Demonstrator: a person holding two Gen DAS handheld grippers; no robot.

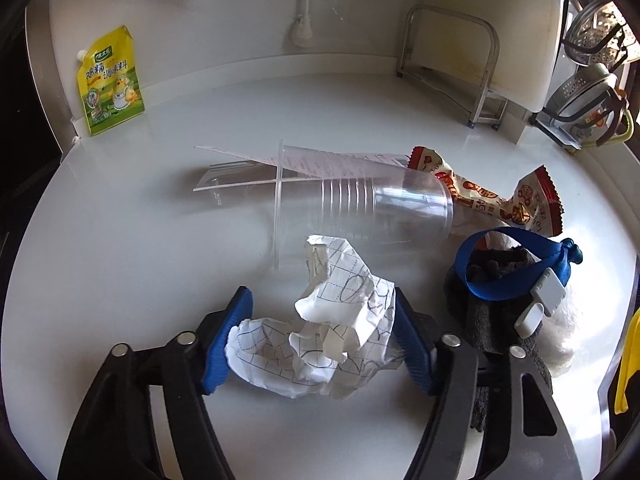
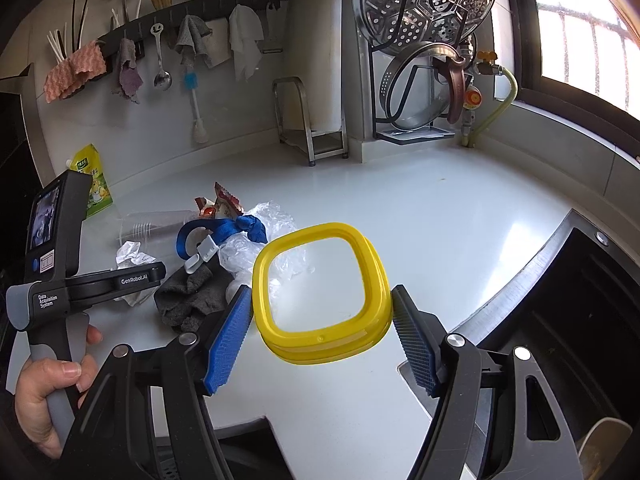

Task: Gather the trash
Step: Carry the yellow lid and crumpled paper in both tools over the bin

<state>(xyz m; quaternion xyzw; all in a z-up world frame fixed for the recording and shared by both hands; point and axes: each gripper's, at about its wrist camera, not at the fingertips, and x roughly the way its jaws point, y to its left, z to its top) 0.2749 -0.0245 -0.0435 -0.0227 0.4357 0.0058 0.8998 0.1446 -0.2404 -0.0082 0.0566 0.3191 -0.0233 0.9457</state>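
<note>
Crumpled paper (image 1: pixel 320 336): white, grid-lined, scribbled, sitting between the jaws.
Left gripper (image 1: pixel 322 340): jaws pressing its sides, gripping.
Right gripper (image 2: pixel 320 336): jaws clamping a yellow ring (image 2: pixel 320 292).

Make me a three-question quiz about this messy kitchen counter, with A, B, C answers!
1. Where is the clear plastic cup?
A. Lying on its side on the counter, just behind the crumpled paper
B. Standing upright in the sink
C. Hanging on the wall rail

2. What colour is the strap lying on the grey cloth?
A. Red
B. Blue
C. Green

3. What is the right gripper doing?
A. Nothing, it is empty
B. Holding a spoon
C. Holding a yellow square ring between its pads

Answers:
1 A: the cup's rim and ribbed side rest flat on the white counter.
2 B: the looped strap is bright blue.
3 C: the ring sits between the blue pads, off the counter.
</note>
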